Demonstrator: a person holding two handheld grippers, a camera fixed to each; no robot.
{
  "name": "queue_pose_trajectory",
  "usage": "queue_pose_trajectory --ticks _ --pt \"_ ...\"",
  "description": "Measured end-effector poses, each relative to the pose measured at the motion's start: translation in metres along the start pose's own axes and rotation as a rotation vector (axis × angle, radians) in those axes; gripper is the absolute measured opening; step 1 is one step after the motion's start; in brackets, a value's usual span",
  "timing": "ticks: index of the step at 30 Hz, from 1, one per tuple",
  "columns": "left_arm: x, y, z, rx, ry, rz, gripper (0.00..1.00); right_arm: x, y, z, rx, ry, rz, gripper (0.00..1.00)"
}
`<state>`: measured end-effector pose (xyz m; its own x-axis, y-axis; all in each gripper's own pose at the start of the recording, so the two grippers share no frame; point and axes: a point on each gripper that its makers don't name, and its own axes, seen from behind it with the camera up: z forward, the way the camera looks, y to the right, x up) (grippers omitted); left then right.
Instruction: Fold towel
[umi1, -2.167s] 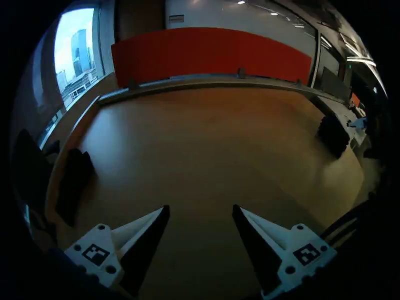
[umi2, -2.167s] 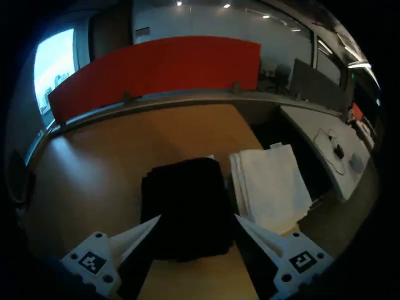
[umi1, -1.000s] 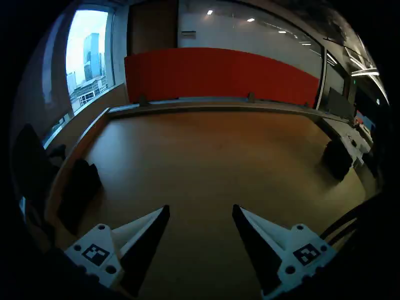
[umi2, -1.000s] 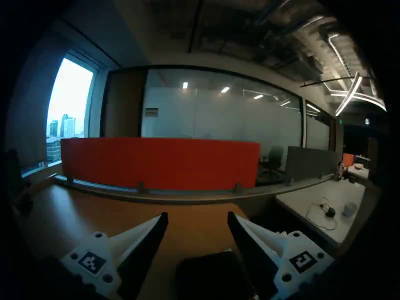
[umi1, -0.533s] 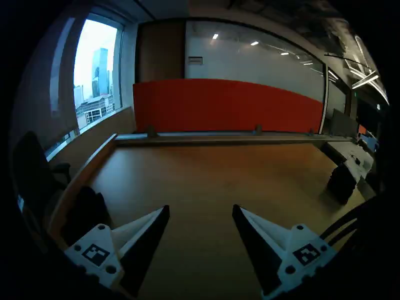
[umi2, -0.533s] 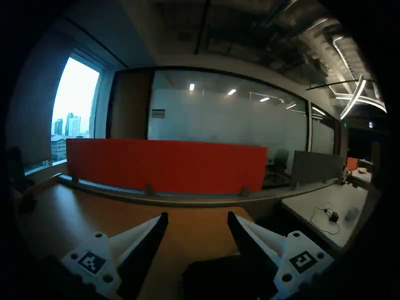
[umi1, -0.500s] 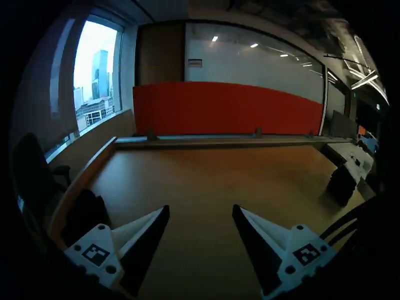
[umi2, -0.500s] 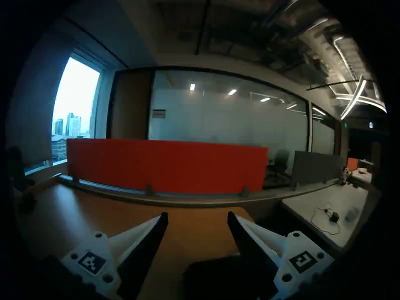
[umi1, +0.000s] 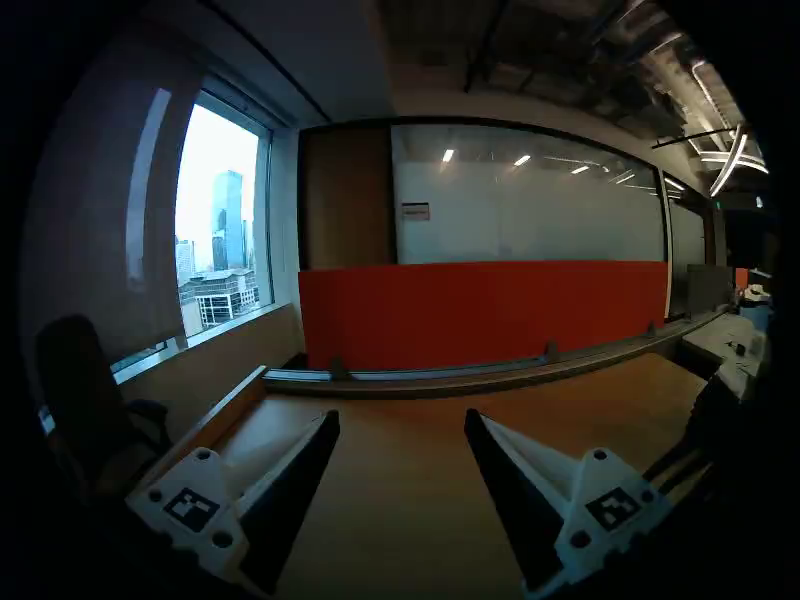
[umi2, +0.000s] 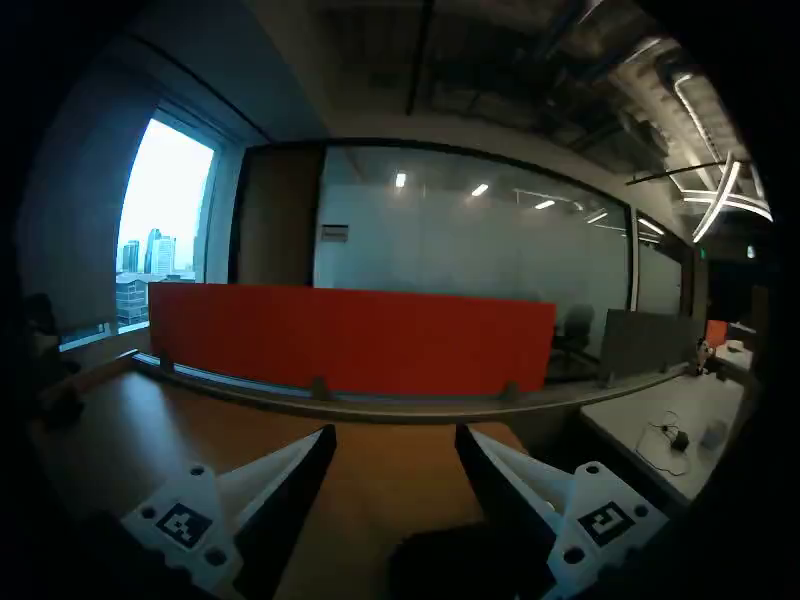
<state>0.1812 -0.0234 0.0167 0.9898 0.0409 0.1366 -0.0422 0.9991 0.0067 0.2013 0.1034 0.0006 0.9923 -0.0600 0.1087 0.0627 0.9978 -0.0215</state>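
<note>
Though pointed out across a big room and not down at any cloth, looks like the very start of the job. Big glass wall (umi2: 470, 250) at the back, bright window (umi1: 215, 250) off to one side. Long red divider (umi1: 480, 310) along the far edge of a wide wooden table (umi1: 600, 400). White desk (umi2: 650, 410) past the table's end, with a small cord (umi2: 668, 433) on it. Dark chair (umi1: 80, 400) by the window.

Then the towel (umi2: 450, 565): a dark, flat shape low down in the right gripper view, lying on the table just under and between the two fingers (umi2: 270, 475). Too dark to tell folds or edges. Not held by anything. Another dark lump (umi1: 715, 405) at the table's far end in the left gripper view; cannot tell what.

Left gripper (umi1: 400, 440): jaws wide apart, nothing between them but bare table. Right gripper (umi2: 395, 445): jaws wide apart too, holding nothing, up above the towel.

Step in hand, at a guess: getting ready to reach for the towel, with no fold made yet. Next, probably: tip both grippers down, find two corners of the towel, close on one corner each, then lift and lay one half over the other. Best to go slow with soft, slippy cloth.
</note>
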Motion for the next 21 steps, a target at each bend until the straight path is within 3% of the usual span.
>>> queue_pose_trajectory --ticks 11,21 --pt "0.004 0.006 0.004 -0.02 0.011 0.018 0.93 0.02 -0.029 0.008 0.027 0.03 0.012 0.92" --pt "0.007 0.015 0.008 -0.048 0.012 0.02 0.93 0.035 -0.074 0.015 0.061 0.057 0.051 0.92"
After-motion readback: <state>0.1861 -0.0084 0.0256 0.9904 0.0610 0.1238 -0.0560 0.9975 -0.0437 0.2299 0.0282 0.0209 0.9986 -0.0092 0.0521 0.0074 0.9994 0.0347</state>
